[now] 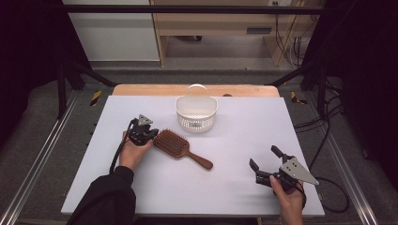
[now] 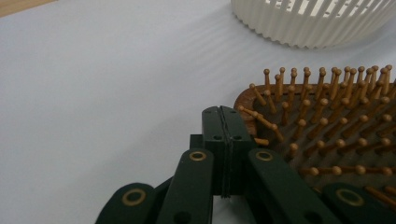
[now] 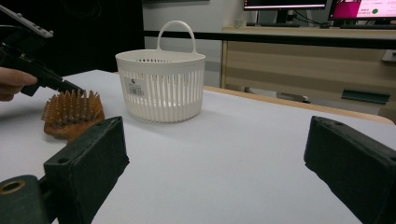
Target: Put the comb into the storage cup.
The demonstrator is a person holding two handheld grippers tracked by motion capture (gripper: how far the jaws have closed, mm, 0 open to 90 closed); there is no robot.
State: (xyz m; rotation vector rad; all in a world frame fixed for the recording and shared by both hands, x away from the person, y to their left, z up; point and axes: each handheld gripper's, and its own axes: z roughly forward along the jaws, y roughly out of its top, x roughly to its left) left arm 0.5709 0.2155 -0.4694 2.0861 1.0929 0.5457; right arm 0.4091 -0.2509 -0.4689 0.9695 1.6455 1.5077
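A brown wooden paddle hairbrush (image 1: 180, 146) lies bristles up on the white table, its handle pointing toward the front right. My left gripper (image 1: 153, 135) rests at the left edge of the brush head. In the left gripper view its jaws (image 2: 224, 114) are pressed together with nothing between them, right beside the bristles (image 2: 327, 121). A white slatted basket (image 1: 196, 115) with a handle stands just behind the brush. My right gripper (image 1: 264, 157) sits near the front right with its jaws wide apart and empty (image 3: 217, 135); from there the basket (image 3: 161, 86) and brush (image 3: 72, 114) lie ahead.
The white table top (image 1: 234, 187) has bare room in the middle and right. A wooden strip (image 1: 141, 90) runs along its far edge. Beyond it stand cabinets (image 1: 216, 28) and trailing cables (image 1: 324, 122); metal rails flank both sides.
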